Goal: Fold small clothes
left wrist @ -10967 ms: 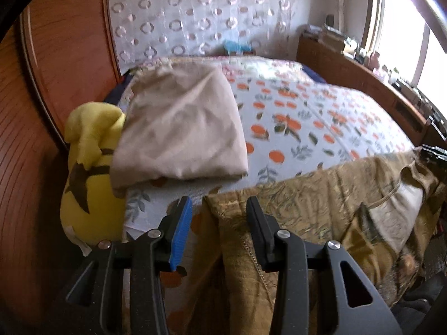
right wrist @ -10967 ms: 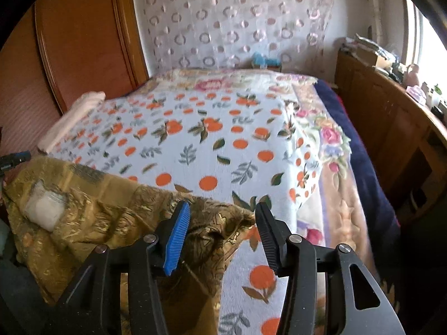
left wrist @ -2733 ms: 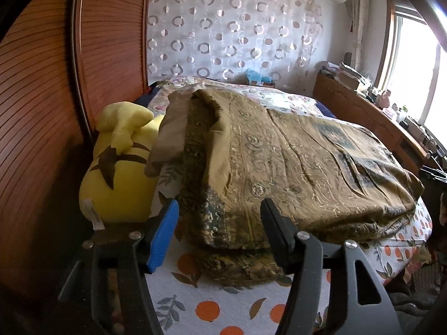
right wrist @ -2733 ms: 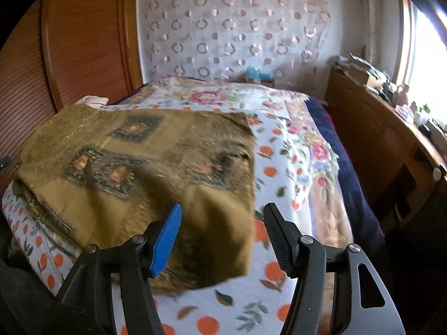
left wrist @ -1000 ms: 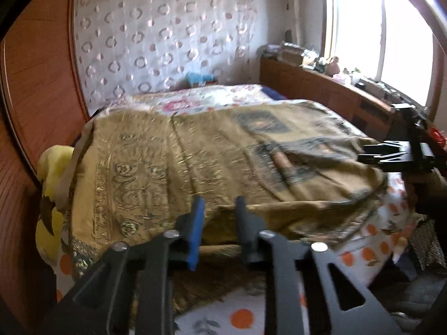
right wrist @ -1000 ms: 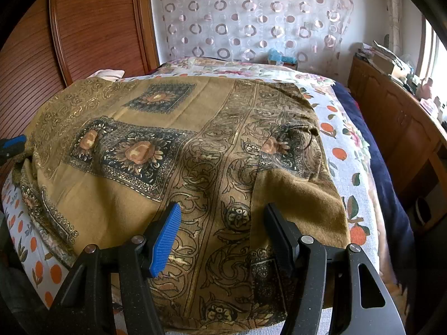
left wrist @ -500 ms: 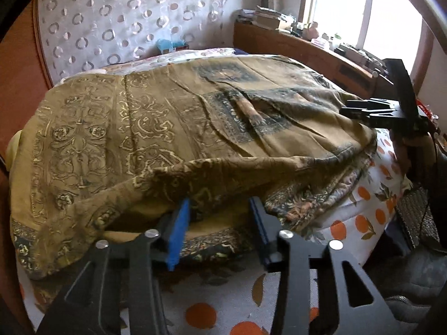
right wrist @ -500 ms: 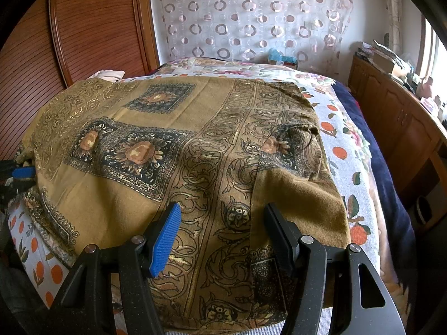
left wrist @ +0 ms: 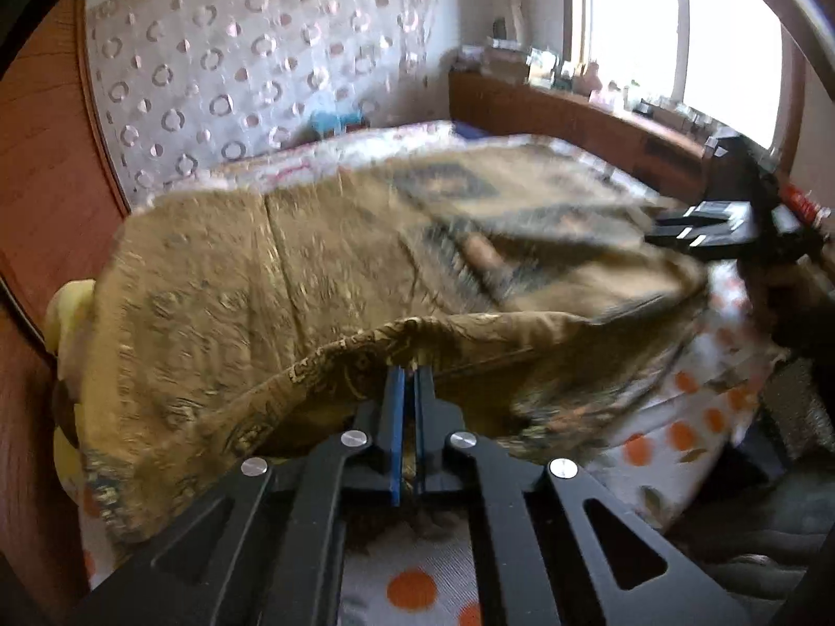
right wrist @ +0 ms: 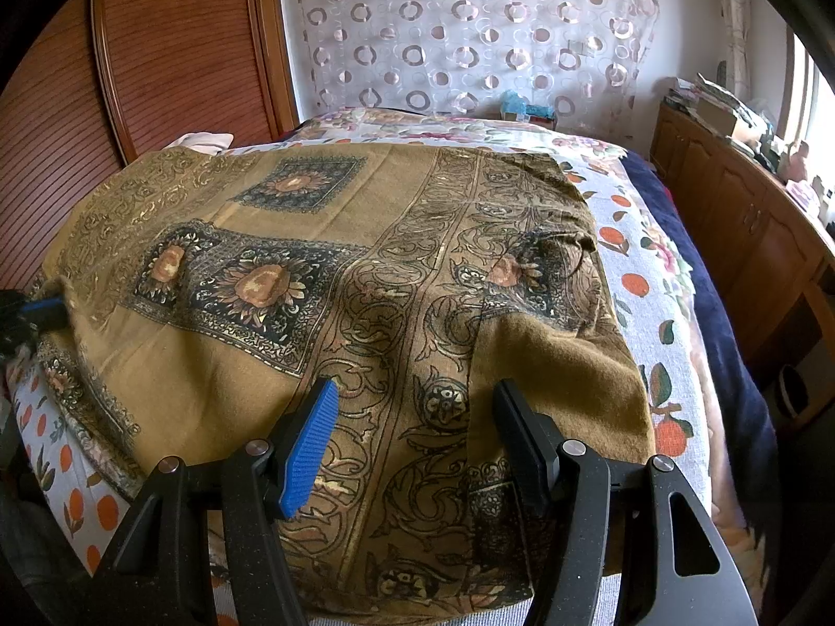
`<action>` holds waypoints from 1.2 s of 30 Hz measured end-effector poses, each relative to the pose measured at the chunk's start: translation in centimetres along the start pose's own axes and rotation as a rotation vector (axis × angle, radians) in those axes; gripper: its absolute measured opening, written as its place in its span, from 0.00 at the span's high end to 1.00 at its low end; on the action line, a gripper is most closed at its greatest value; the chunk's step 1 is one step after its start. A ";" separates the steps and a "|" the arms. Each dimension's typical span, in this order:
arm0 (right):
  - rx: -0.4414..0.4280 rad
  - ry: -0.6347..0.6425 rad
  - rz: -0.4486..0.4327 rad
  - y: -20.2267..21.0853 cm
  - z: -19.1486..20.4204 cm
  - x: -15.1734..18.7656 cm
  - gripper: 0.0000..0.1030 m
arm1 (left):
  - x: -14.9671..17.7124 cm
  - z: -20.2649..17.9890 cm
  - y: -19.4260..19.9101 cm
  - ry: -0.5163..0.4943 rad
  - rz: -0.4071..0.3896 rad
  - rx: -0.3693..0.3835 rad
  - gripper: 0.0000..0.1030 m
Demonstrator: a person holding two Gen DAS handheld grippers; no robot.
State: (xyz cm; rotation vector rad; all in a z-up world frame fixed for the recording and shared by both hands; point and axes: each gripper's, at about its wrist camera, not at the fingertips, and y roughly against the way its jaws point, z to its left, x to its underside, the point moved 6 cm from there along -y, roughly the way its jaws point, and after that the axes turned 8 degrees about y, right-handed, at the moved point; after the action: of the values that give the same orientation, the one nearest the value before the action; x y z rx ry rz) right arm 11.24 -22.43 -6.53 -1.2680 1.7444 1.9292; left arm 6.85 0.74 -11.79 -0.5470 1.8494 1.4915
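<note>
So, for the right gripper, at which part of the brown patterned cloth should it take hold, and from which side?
Probably the near hem of the brown patterned cloth, coming in low from the bed's front edge. That hem hangs toward the open right gripper, giving a thin edge to pinch. The left gripper already pinches this hem.

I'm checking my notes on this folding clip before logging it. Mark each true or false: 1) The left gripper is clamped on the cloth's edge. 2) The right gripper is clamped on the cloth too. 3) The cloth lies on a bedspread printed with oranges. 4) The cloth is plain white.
1) True: the left gripper has its jaws shut on a raised edge of the patterned cloth.
2) False: the right gripper has its jaws wide open above the cloth.
3) True: the bedspread shows orange fruits and leaves.
4) False: it is ochre-brown with dark floral and scroll patterns.
</note>
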 end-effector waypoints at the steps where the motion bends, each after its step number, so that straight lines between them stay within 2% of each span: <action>1: -0.001 -0.001 -0.001 0.0 0.0 0.0 0.38 | -0.2 -0.2 1.2 0.005 -0.012 0.019 0.96; 6: -0.005 -0.008 -0.004 0.1 -0.2 0.0 0.38 | -0.6 -0.4 4.5 0.032 -0.035 0.058 0.95; 11: -0.004 -0.009 -0.004 0.1 -0.2 0.0 0.38 | -0.5 1.6 4.9 0.074 -0.043 0.012 0.90; 13: -0.003 -0.007 -0.003 0.1 -0.2 0.0 0.38 | -0.6 3.0 4.9 0.110 -0.049 -0.003 0.70; 15: -0.002 -0.007 -0.003 0.1 -0.2 0.0 0.38 | -0.5 4.7 5.0 0.140 -0.064 -0.042 0.59; 17: -0.003 -0.007 -0.003 0.1 -0.2 0.0 0.38 | -0.4 6.6 5.0 0.174 -0.067 -0.081 0.53; 18: -0.003 -0.007 -0.003 0.1 -0.2 0.1 0.38 | -0.3 7.2 5.0 0.187 -0.066 -0.093 0.44; 19: -0.003 -0.006 -0.003 0.1 -0.2 0.1 0.38 | -0.2 8.3 5.0 0.205 -0.069 -0.114 0.39; 22: -0.002 -0.005 -0.001 0.1 -0.2 0.1 0.38 | 0.3 10.9 4.9 0.249 -0.070 -0.159 0.35; 27: 0.000 0.002 0.006 0.1 -0.2 0.1 0.38 | 1.8 15.0 4.3 0.317 -0.051 -0.239 0.35; 36: 0.002 0.032 0.021 -0.1 0.1 -0.1 0.32 | 3.7 17.3 2.1 0.360 0.005 -0.297 0.35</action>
State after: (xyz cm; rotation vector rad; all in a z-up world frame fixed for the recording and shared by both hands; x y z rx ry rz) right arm 11.36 -22.29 -6.54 -1.2920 1.7815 1.9276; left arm 7.22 18.34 -14.82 -1.0089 1.8983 1.7760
